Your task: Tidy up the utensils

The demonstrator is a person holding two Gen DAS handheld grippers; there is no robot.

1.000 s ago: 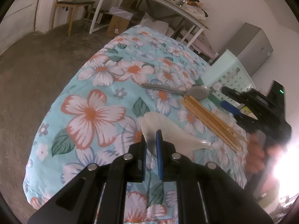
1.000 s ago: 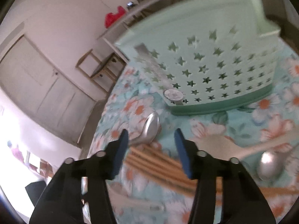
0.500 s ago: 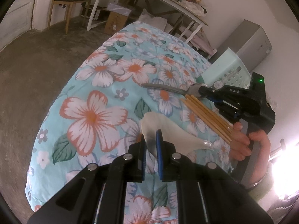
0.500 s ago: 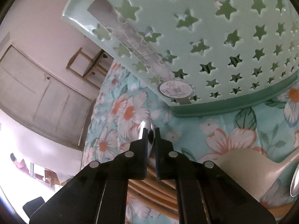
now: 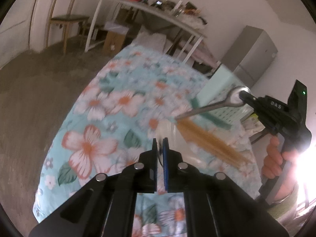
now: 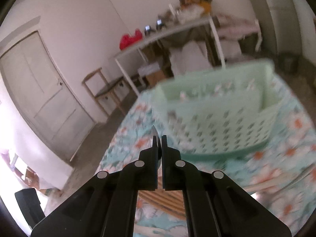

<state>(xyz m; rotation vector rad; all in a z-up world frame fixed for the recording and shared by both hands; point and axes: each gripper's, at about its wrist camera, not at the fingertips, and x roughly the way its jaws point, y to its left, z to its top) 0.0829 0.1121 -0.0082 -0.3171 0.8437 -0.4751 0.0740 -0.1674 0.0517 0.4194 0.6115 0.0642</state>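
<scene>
metal spoon [image 5: 235,98] clamped in right gripper [image 6: 159,138]; left gripper [image 5: 160,144] pinches, seemingly, white spoon [image 5: 167,132].

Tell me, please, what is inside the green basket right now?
The right wrist view shows the green basket from above, but blurred. Its compartments seem to hold no utensils. The bottom behind the front wall is covered, so I cannot be sure.

White walls, bare concrete floor [image 5: 39,83]. Wooden chair [image 5: 63,17] beside a long white table [image 5: 154,13]; grey cabinet [image 5: 250,53] right, panelled door [image 6: 41,90].
</scene>
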